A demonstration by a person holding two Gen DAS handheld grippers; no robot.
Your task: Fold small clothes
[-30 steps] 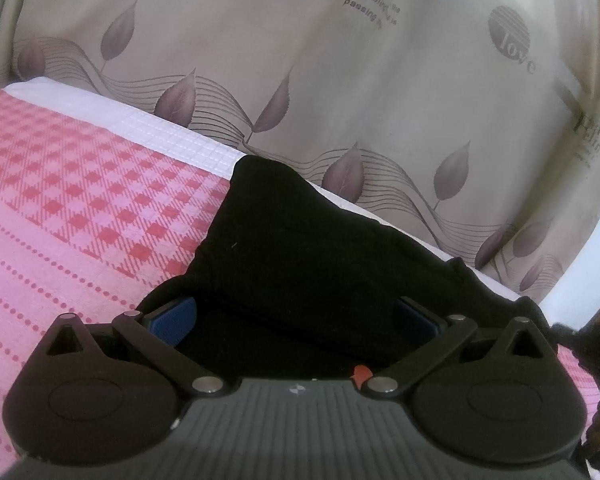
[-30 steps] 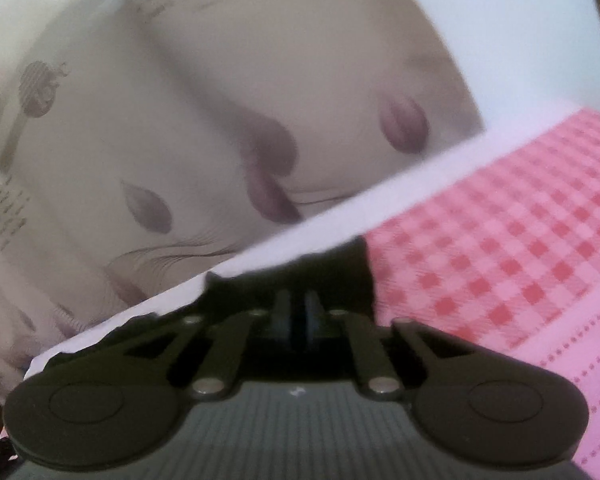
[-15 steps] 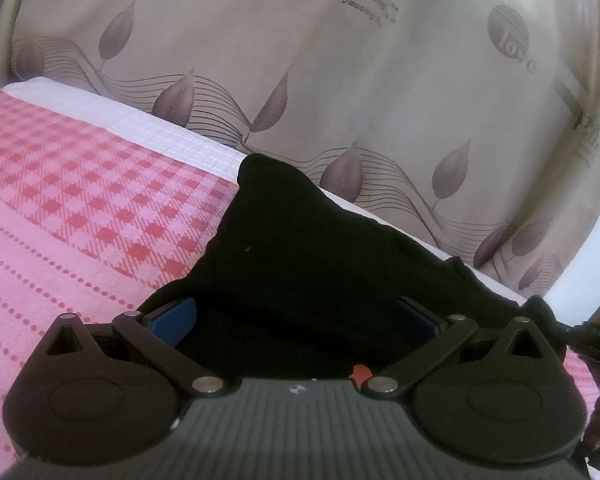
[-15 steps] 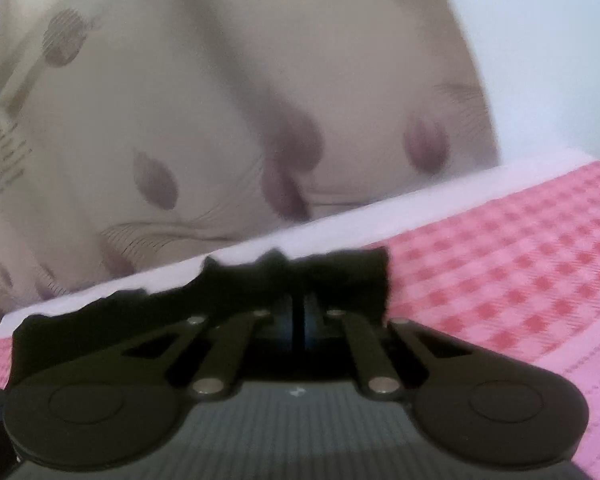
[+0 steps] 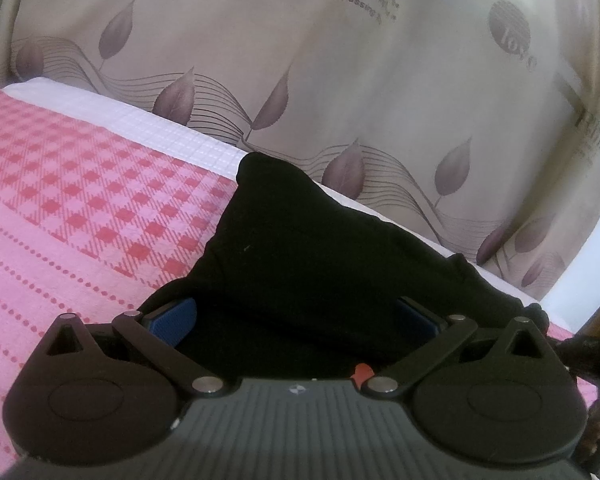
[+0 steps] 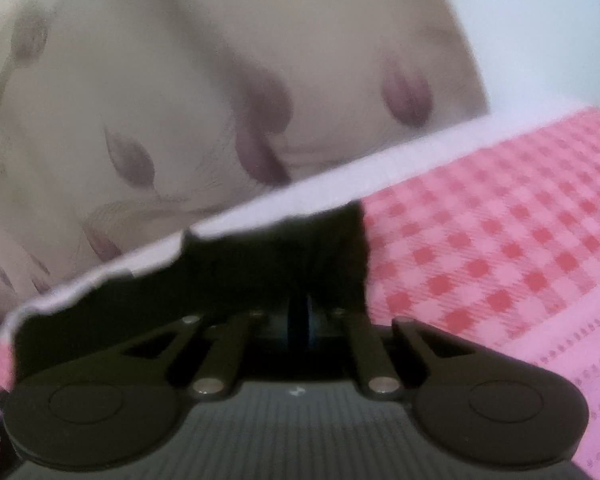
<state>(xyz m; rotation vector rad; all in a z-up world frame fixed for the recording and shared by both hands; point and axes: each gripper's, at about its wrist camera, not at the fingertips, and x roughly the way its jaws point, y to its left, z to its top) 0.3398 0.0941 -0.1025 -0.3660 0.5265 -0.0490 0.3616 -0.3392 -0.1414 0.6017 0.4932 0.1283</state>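
A black garment (image 5: 300, 248) lies bunched on the pink checked bedcover (image 5: 80, 200), its peak pointing at the far edge. My left gripper (image 5: 296, 316) is open wide, and the near part of the garment lies between its blue pads (image 5: 172, 318) without being pressed. In the blurred right wrist view, my right gripper (image 6: 300, 316) has its blue pads almost together on the near edge of the black garment (image 6: 260, 256). Its jaws are opening slightly, with cloth still between them. The fold hides the fingertips.
A beige curtain with leaf prints (image 5: 340, 80) hangs right behind the bed's white far border (image 5: 172, 136). Pink bedcover (image 6: 500, 248) stretches to the right of the garment. A dark, rope-like thing (image 5: 588, 352) shows at the left wrist view's right edge.
The right gripper's pads closed from a small gap onto the black cloth, and the cloth now fills more of its view. The left gripper and the garment in front of it stayed put.
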